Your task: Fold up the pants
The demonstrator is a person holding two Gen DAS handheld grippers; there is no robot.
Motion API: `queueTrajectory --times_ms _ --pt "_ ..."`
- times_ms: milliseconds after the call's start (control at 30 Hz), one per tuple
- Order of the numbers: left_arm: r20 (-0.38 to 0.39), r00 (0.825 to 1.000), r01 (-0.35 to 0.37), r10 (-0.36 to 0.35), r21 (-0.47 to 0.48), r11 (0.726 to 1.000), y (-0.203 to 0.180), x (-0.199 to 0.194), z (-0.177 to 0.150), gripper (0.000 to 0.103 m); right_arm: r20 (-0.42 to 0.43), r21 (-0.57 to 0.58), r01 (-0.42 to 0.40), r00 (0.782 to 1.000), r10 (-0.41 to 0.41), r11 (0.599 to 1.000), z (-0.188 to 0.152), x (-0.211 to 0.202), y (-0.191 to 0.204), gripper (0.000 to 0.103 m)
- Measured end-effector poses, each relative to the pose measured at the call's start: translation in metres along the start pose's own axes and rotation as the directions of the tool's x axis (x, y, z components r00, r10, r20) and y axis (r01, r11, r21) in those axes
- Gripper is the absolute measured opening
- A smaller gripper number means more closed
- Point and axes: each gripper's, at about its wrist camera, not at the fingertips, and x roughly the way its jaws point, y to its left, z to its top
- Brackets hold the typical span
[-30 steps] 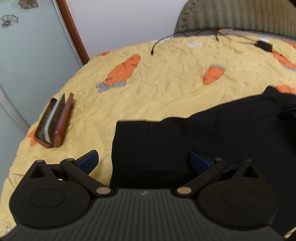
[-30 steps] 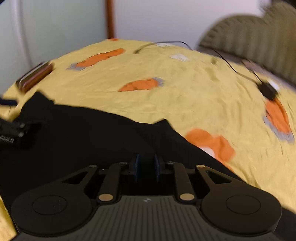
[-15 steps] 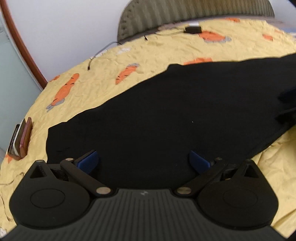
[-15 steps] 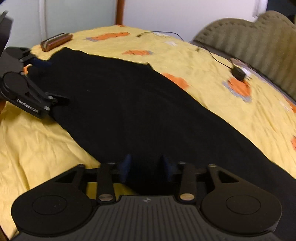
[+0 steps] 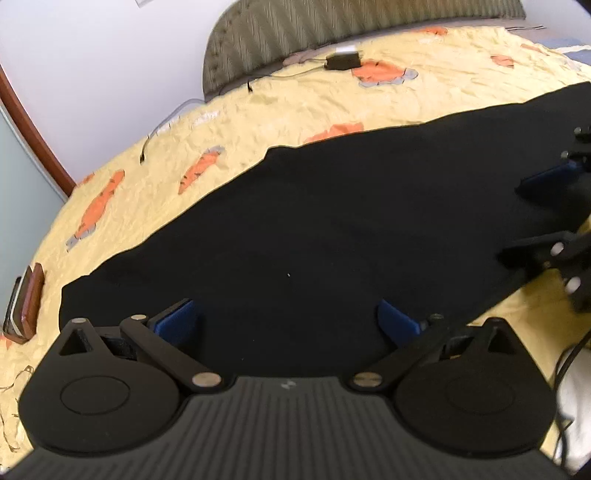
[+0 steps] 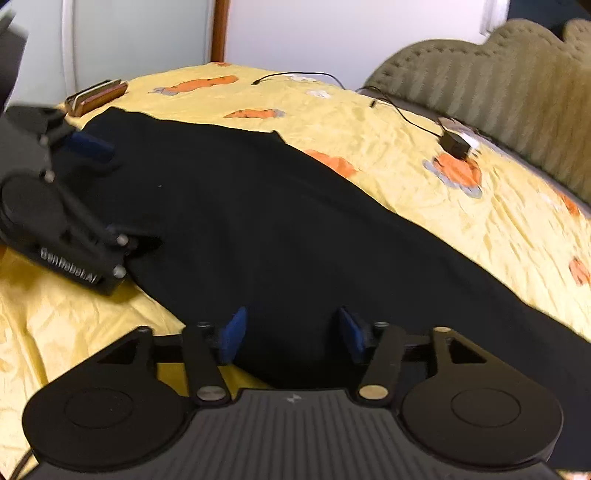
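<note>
Black pants [image 5: 314,229] lie stretched flat across a yellow carrot-print bedsheet [image 5: 295,103]; they also show in the right wrist view [image 6: 258,221]. My left gripper [image 5: 286,321] is open, its blue pads spread wide over the near edge of the cloth. My right gripper [image 6: 291,334] is open, its pads apart just above the pants' near edge. The left gripper shows at the left of the right wrist view [image 6: 88,192], and the right gripper at the right edge of the left wrist view [image 5: 554,221].
A brown phone case [image 5: 24,306] lies at the sheet's left edge, also seen in the right wrist view [image 6: 96,96]. A black charger with cable [image 6: 454,142] lies near the olive headboard [image 6: 498,74]. A wall and door frame [image 6: 219,29] stand behind.
The right gripper was shut on the pants and has opened. The pants went from bunched to spread long and flat. Both grippers drew back to the cloth's near edge.
</note>
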Motion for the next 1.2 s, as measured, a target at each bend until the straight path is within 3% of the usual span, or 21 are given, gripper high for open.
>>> queueTrajectory --times_ms 167,267,333,400,500,600,700,800,933,1067,1100,1200 --pt "-0.054 0.998 0.035 -0.041 -0.105 0.994 0.018 0.001 -0.001 0.103 0.016 0.079 -0.004 1.000 0.003 0.997 -0.004 -0.008 -0.012 0.068" --pt "-0.050 0.999 -0.006 0.001 -0.087 0.996 0.014 -0.007 0.005 0.103 0.062 0.107 0.055 0.996 -0.061 0.993 -0.004 -0.015 -0.014 0.069" --pt "-0.038 0.999 -0.025 0.023 -0.065 0.998 0.007 -0.014 0.010 0.103 0.005 0.099 0.061 0.998 -0.062 0.993 -0.010 -0.008 -0.018 0.073" --pt "-0.011 1.000 -0.015 0.015 -0.053 0.998 0.000 -0.021 0.019 0.103 0.011 0.111 0.057 0.998 -0.059 0.992 -0.021 -0.012 -0.025 0.079" --pt "0.010 1.000 0.012 -0.012 -0.052 0.999 -0.016 -0.026 0.038 0.103 0.029 0.160 0.052 0.998 -0.057 0.986 -0.034 -0.034 -0.037 0.079" --pt "0.029 0.998 0.060 -0.059 -0.053 0.997 -0.038 -0.028 0.054 0.103 0.073 0.264 0.079 0.992 -0.102 0.961 -0.051 -0.063 -0.059 0.079" --pt "0.039 0.994 0.102 -0.101 -0.042 0.994 -0.064 -0.028 0.068 0.103 0.109 0.399 0.139 0.974 -0.198 0.906 -0.075 -0.095 -0.091 0.079" --pt "0.058 0.991 0.119 -0.119 0.001 0.993 -0.093 -0.029 0.078 0.103 0.113 0.582 0.181 0.947 -0.299 0.792 -0.106 -0.125 -0.136 0.079" --pt "0.079 0.989 0.124 -0.128 0.050 0.991 -0.119 -0.032 0.085 0.103 0.109 0.844 0.122 0.915 -0.389 0.523 -0.162 -0.153 -0.198 0.079" --pt "0.082 0.988 0.128 -0.134 0.074 0.989 -0.130 -0.031 0.088 0.103 0.121 0.960 -0.005 0.910 -0.397 0.281 -0.206 -0.157 -0.243 0.079" --pt "0.080 0.988 0.128 -0.134 0.077 0.989 -0.131 -0.031 0.088 0.103 0.118 0.972 -0.023 0.908 -0.401 0.235 -0.212 -0.157 -0.251 0.081" --pt "0.067 0.990 0.122 -0.128 0.086 0.989 -0.132 -0.028 0.087 0.103 0.177 0.979 -0.122 0.908 -0.379 0.165 -0.230 -0.154 -0.267 0.081"
